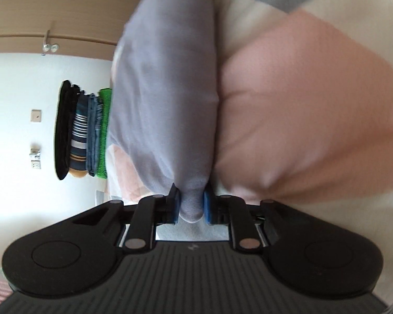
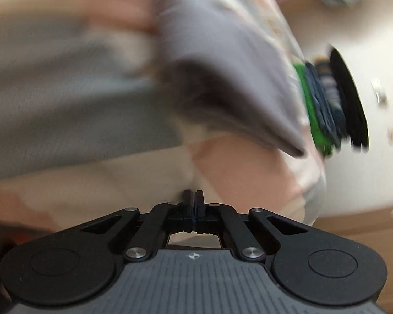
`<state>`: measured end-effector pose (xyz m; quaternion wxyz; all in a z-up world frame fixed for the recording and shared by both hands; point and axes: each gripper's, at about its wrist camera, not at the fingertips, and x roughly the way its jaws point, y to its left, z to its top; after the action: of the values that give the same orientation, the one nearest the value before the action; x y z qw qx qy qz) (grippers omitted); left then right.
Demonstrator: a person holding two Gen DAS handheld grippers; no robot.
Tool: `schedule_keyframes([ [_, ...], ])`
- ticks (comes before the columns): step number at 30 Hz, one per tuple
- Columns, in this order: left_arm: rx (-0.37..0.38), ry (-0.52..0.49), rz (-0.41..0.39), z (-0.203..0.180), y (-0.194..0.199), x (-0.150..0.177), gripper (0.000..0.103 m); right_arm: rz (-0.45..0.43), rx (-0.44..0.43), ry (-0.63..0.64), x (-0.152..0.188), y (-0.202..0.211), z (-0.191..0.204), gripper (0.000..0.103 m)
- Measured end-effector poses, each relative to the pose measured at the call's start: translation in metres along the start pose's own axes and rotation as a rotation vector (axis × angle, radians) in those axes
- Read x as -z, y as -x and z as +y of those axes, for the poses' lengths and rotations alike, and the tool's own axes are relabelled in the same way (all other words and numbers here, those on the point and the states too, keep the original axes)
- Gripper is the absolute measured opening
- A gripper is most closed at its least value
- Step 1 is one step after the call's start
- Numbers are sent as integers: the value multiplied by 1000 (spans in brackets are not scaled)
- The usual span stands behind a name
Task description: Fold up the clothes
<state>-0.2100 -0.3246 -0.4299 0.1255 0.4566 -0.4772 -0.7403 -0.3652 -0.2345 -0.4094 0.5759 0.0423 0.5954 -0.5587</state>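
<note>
Left tool (image 1: 191, 206): blue pads (image 1: 208, 206) pinching a bunched edge of a grey garment (image 1: 165, 78); cloth runs straight ahead from the tips, fwd along the fingers. It lies against a pink/cream patterned bed cover (image 1: 301, 104), which fills the view to the tool's right side. To the tool's left, a stack of folded clothes (image 1: 83, 130) (black, striped, denim blue, green) seen edge-on, w/ white wall and a door handle (image 1: 48, 45) beyond.

Right tool (image 2: 194, 204): fingers pressed together, nothing visible btwn them. Grey garment (image 2: 222, 78) ahead and above the tips, apart from them, heavily blurred. Same stack (image 2: 332, 99) off to the tool's right. Bed cover (image 2: 249, 172) just past the tips.
</note>
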Motion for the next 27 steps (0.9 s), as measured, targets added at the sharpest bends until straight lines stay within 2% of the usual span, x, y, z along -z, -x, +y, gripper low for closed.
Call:
schedule_keyframes([
  [3,8,130,39,12,11,-4,23,64,-61,-166,3,11,-41,1],
  [5,22,248,64,24,21,-7,23,90,-124,-352,8,19,-77,10],
  [6,52,382,75,38,32,-10,22,89,-159,-460,10,22,-97,25],
  [7,81,517,86,52,42,-13,22,69,-188,-557,12,25,-114,35],
  [9,126,760,66,76,61,-26,21,6,-263,-706,11,27,-145,35],
  [12,183,1060,-6,93,63,-57,21,-86,-367,-824,7,16,-178,36],
  [14,194,1202,-3,96,46,-79,21,-125,-402,-788,-4,-5,-193,35],
  [16,193,1294,44,93,24,-99,20,-157,-429,-700,-15,-27,-202,30],
  [19,173,1403,177,86,-7,-118,19,-162,-485,-543,-21,-65,-199,29],
  [22,112,1533,308,86,-20,-126,19,-183,-570,-410,-16,-95,-197,29],
  [27,-8,1762,487,115,-10,-140,18,-267,-696,-358,-10,-79,-233,30],
])
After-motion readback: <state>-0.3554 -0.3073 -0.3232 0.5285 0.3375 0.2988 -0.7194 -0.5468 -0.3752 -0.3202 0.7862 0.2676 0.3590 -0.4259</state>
